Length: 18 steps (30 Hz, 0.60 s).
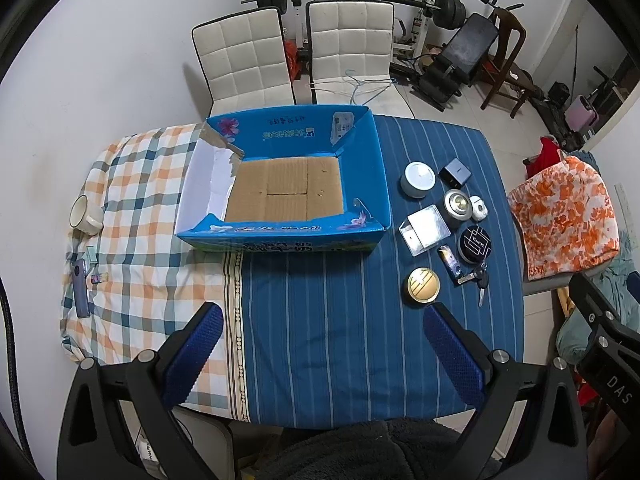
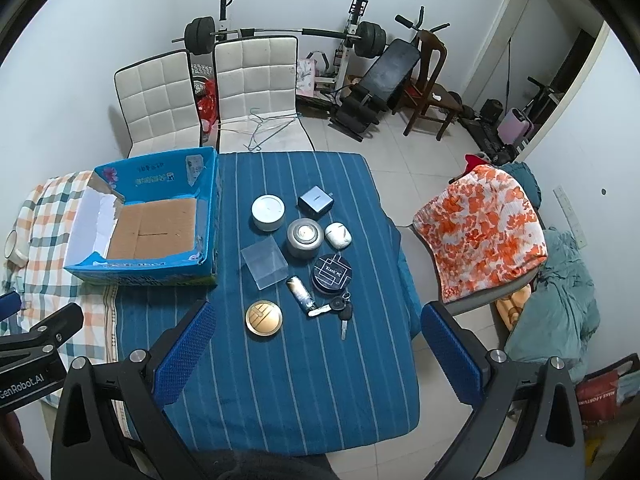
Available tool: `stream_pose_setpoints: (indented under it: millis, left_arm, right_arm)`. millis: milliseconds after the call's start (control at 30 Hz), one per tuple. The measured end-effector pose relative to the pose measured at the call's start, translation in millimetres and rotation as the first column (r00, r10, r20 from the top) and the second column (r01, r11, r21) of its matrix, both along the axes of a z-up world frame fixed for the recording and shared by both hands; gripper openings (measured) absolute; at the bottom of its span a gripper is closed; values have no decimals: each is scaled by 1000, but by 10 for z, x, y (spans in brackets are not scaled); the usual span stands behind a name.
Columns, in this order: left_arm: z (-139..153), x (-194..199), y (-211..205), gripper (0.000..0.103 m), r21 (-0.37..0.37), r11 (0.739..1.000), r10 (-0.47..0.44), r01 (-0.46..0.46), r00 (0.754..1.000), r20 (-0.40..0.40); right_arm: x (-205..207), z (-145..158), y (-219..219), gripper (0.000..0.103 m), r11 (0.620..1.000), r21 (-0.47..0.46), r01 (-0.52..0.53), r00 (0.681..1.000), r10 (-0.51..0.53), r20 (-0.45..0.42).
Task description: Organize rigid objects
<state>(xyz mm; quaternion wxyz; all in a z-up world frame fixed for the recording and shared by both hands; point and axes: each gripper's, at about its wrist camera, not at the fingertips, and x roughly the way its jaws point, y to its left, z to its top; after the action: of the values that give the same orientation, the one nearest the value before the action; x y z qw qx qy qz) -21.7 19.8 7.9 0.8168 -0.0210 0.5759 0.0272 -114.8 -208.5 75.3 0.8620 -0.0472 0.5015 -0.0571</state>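
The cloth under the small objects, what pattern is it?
The cloth is dark blue with thin pale stripes, clearest in the right wrist view.

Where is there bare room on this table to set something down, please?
The blue box floor is bare. So is the striped cloth between the gold lid and the near edge. It is crowded from the white tin to the keys.

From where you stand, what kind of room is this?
Most likely a room in someone's home, used for both dining and exercise. A cloth-covered table has padded white dining chairs behind it, and a barbell on a rack with a weight bench stands against the far wall.
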Motion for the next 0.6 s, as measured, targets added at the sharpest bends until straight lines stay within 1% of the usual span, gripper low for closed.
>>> stream_pose_setpoints:
  millis: [600]
  left_arm:
    - [14, 31, -10, 103, 1, 1000, 3, -3, 1000, -3]
  right_arm:
    - [3, -11, -5, 103, 1000, -3, 1, 1000, -1, 0]
